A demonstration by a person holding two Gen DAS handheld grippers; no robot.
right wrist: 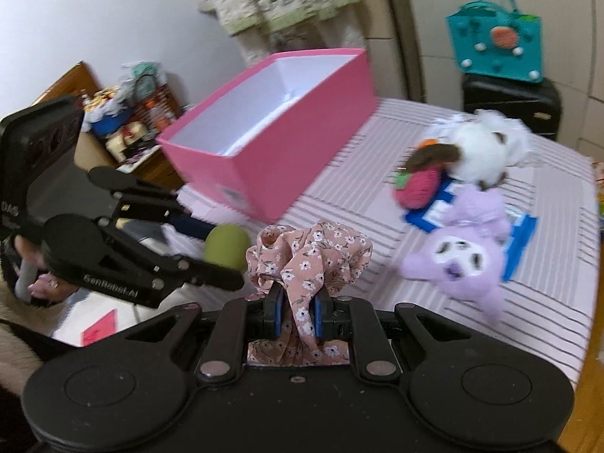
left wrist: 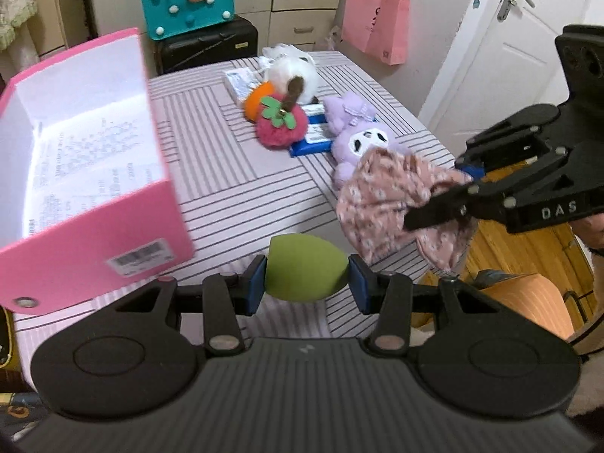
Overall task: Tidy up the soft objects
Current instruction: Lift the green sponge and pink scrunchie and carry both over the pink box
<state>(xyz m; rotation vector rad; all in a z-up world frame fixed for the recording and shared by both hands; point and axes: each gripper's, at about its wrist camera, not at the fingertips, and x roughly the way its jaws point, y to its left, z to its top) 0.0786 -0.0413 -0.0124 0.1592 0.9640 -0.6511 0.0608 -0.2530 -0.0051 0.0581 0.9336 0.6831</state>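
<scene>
Left wrist view recorded the left gripper clamped on a green egg-shaped foam sponge, its blue pads pressing the sponge at either flank, with the rounded ends bulging clear ahead of and behind the fingers. The sponge appeared light, springy and easily squashed; the hold across its widest part was judged sound, since a firmer squeeze would only deform it.

Right wrist view showed the right gripper closed tight on a pink floral fabric scrunchie, a pinched fold trapped between the pads and the gathered ruffle standing loose beyond the fingertips. The cloth looked limp and weightless, not fragile; it would likely droop and swing, so a deep bite on the bunched band was judged better than an edge grip.

An open pink cardboard box with a white lining stood on the striped tablecloth ahead of both sets of fingers. A lilac plush doll, a red knitted strawberry and a white fluffy toy lay beyond the right fingertips, untouched.
</scene>
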